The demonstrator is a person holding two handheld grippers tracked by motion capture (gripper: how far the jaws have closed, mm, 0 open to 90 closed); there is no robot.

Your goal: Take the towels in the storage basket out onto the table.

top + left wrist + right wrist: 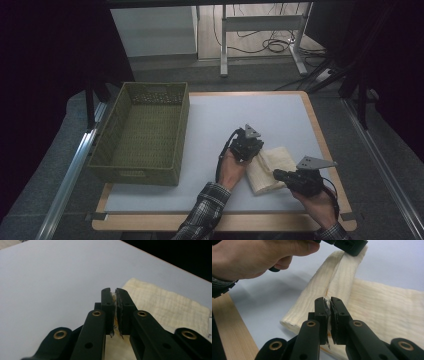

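The cream cloth [270, 170] lies folded on the white mat [225, 125], right of centre in the high view. The left gripper [250, 150] pinches the cloth's upper-left edge, jaws nearly together on the fabric. The right gripper [280, 175] clamps its lower fold the same way. A green basket [145, 135] stands at the left.

The green woven basket [145, 135] stands along the left side of the table [220, 117], its walls blocking a low pass there. Between it and the folded cream cloth [270, 167] lies a wide bare strip. Beyond the cloth, the table's far half is open to the wooden edge.
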